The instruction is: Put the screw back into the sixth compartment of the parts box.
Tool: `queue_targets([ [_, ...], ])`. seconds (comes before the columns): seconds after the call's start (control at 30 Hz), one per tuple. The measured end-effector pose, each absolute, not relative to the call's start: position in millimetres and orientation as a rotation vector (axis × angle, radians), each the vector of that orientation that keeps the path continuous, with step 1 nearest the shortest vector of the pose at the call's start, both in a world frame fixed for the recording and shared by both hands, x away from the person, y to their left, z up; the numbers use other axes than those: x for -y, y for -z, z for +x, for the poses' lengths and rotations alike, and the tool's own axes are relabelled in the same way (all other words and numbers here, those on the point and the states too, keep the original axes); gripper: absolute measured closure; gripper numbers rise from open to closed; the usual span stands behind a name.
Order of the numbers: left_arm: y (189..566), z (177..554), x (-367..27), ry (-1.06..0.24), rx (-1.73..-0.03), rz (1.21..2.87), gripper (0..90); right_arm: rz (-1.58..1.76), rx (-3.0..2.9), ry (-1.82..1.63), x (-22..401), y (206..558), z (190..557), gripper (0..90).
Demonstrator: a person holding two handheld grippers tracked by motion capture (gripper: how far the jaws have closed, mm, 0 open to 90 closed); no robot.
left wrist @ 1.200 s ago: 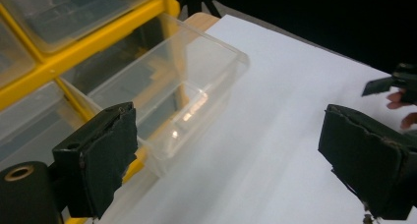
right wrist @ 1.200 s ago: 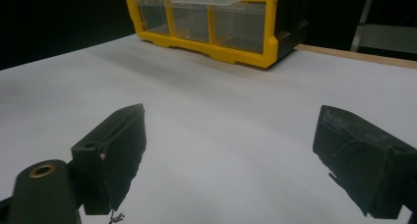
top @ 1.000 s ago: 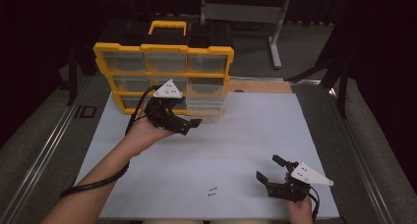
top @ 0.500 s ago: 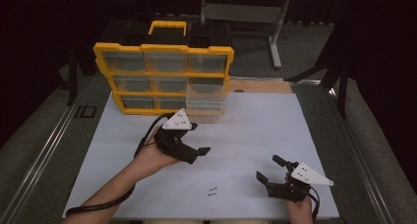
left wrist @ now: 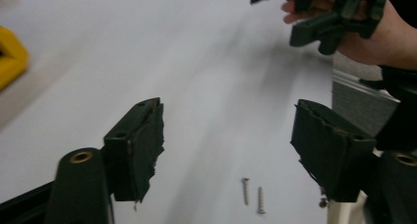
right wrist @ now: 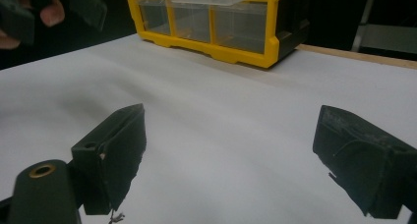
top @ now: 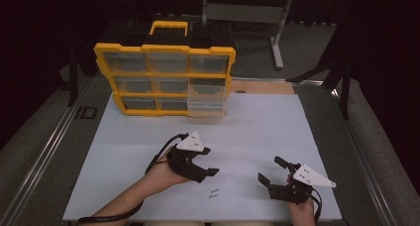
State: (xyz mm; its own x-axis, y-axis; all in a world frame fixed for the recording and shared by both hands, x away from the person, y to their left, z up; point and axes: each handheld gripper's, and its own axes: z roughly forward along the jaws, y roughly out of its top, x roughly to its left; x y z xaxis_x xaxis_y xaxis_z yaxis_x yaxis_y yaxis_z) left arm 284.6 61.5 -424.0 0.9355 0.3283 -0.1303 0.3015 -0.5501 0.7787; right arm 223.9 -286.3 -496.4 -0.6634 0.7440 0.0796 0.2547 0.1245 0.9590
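Note:
Two small screws [top: 214,193] lie side by side on the white table [top: 257,132] near its front edge. My left gripper [top: 209,161] hovers just behind and left of them, open, with nothing between its jaws. In the left gripper view the screws [left wrist: 252,197] show low between the open jaws, on the table surface below my left gripper [left wrist: 231,121]. My right gripper [top: 271,170] rests open and holds nothing at the front right of the table. In the right gripper view, bare table lies between the spread jaws of my right gripper [right wrist: 236,126].
A yellow organizer [top: 163,80] with clear drawers stands upright at the back left of the table. Its bottom right drawer [top: 208,107] sticks out. A wooden strip [top: 267,86] runs along the table's back edge. Dark floor and a metal stand [top: 277,32] lie behind.
My left gripper has moved from just in front of the organizer toward the front edge and to the right, and now hangs close to the two screws. The right gripper has stayed put.

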Motion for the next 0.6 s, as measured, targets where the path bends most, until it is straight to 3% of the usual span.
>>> queue_targets([
  [0.23, 446, 280, -54, 0.013, -0.43, 2.232, 47.2, 0.964, -1.99, -1.559, 286, 497, 224, 12.7],
  [0.6, 480, 275, -42, 0.061, -0.441, 2.314, 58.5, 0.966, -1.991, -1.562, 287, 497, 224, 12.6],
])
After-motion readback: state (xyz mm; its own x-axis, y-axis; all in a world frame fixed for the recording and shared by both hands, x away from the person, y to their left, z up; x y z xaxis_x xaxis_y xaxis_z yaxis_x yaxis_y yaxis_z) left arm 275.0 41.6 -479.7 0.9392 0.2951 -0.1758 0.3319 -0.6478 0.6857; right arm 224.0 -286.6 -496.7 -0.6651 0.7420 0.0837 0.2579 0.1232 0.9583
